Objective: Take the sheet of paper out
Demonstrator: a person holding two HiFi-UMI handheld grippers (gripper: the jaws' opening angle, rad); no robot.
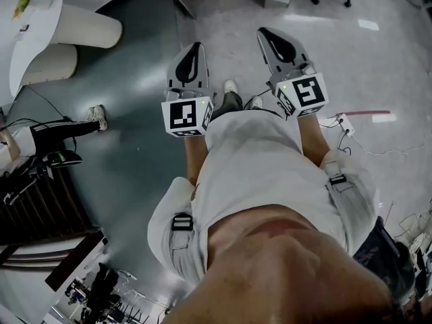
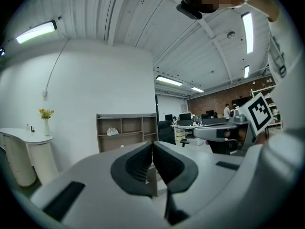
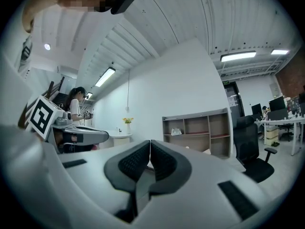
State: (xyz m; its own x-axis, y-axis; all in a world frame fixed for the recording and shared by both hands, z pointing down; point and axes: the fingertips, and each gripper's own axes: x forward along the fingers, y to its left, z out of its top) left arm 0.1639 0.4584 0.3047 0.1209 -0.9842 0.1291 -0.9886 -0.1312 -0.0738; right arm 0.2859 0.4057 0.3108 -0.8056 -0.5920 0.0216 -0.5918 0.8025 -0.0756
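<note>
No sheet of paper shows in any view. In the head view both grippers are held out in front of the person's waist, over a grey floor. The left gripper (image 1: 197, 47) is shut, its dark pads (image 2: 143, 162) pressed together with nothing between them. The right gripper (image 1: 263, 32) is likewise shut and holds nothing; its pads (image 3: 162, 162) meet at the tip. Both point level into an office room. Each gripper shows in the other's view: the right gripper (image 2: 224, 132) to the left one's right, and the left gripper (image 3: 81, 136) to the right one's left.
A white curved counter (image 1: 40, 39) with a flower vase (image 2: 45, 114) stands at the left. An open shelf unit (image 3: 196, 130) lines the far wall, and a black office chair (image 3: 250, 149) sits at the right. Another person's leg (image 1: 67, 128) and a power strip (image 1: 345, 123) are on the floor.
</note>
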